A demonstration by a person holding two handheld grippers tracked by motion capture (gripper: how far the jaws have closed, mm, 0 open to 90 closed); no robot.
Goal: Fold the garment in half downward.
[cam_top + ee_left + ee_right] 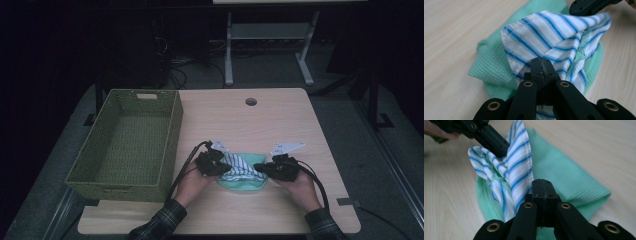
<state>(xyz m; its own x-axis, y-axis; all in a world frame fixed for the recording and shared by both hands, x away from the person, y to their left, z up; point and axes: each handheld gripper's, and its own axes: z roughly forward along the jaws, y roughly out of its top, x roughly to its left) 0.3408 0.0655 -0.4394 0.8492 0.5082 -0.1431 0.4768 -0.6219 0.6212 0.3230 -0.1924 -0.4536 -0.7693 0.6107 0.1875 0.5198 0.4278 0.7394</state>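
Observation:
A white cloth with blue stripes (239,168) lies bunched on top of a green cloth (244,184) near the table's front. My left gripper (223,167) is shut on the striped cloth's left end; in the left gripper view its jaws pinch the striped cloth (544,42) at the tips (541,65), over the green cloth (491,67). My right gripper (258,167) is shut on the right end; in the right gripper view its jaws (544,186) clamp the striped cloth (517,170) above the green cloth (564,175). The other gripper (499,147) holds the far end.
A green woven basket (131,142) stands on the table's left side, its inside bare. The wooden table (270,120) has a round hole (251,102) near its far edge. A white table frame stands on the floor beyond.

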